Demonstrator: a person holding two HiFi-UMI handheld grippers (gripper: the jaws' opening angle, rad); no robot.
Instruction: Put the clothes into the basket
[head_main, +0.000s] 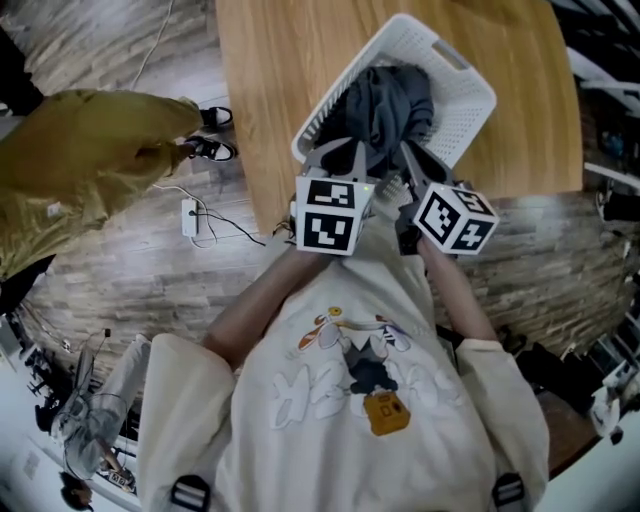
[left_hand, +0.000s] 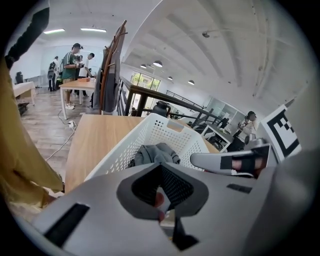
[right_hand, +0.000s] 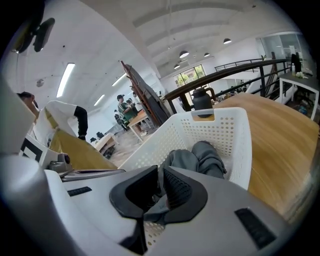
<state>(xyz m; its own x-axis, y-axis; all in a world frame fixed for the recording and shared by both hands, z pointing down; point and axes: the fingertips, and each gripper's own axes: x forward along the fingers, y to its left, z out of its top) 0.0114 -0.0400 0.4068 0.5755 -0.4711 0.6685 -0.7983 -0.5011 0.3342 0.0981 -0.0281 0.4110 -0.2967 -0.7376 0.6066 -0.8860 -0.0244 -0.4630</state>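
A white perforated basket (head_main: 462, 72) stands on the wooden table (head_main: 268, 90), with a dark grey garment (head_main: 386, 104) heaped inside it. Both grippers meet at the basket's near end. My left gripper (head_main: 338, 152) is shut, and a thin pale strip of the garment shows between its pads (left_hand: 161, 192). My right gripper (head_main: 414, 168) is shut on a fold of the same grey cloth, which hangs down out of its pads (right_hand: 159, 194). In the gripper views the basket (left_hand: 166, 129) (right_hand: 221, 125) lies just ahead, and the garment (left_hand: 155, 152) (right_hand: 201, 158) rests in it.
A person in a yellow jacket (head_main: 80, 160) stands left of the table, feet close to its edge. On the wood floor lies a power strip (head_main: 190, 216) with trailing cables. Several people stand by tables far off (left_hand: 75, 62). Bare tabletop surrounds the basket.
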